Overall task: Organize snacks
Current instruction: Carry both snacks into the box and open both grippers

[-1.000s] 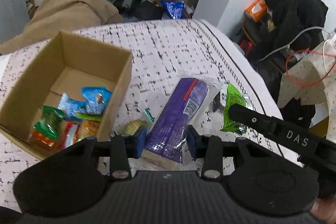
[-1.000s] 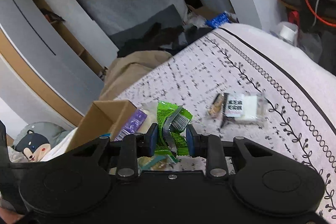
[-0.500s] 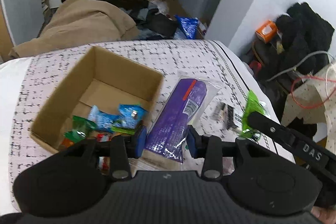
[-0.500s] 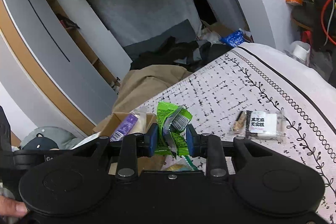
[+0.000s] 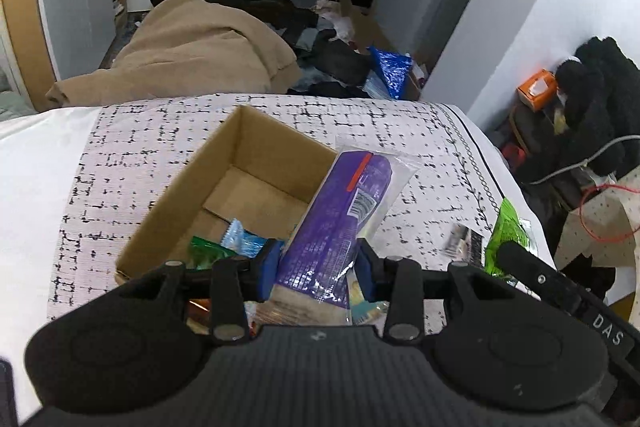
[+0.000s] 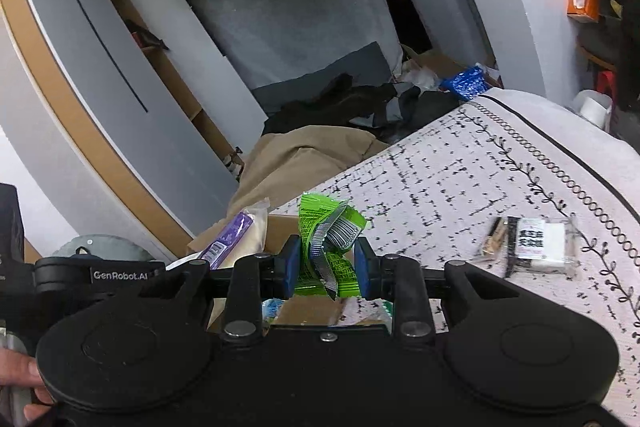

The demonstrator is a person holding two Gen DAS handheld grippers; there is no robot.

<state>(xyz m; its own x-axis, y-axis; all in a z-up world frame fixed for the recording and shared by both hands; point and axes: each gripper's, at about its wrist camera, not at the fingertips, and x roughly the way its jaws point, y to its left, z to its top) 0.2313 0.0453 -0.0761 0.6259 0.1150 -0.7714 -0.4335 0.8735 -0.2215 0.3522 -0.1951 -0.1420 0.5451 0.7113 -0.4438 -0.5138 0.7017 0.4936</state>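
Left wrist: purple packet [image 5: 340, 219] now raised over box [image 5: 172, 211].

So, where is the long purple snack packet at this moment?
The long purple snack packet is clamped in the left gripper, held above the near right corner of the open cardboard box, in the left wrist view.

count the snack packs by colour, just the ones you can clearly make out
purple: 1, the purple pack in the left claw
green: 2, the green pack in the right claw, and a second green pack in the box
blue: 1, the blue pack in the box
clear: 1, the clear pack on the bed
total: 5; packs under the left claw are too hidden to count
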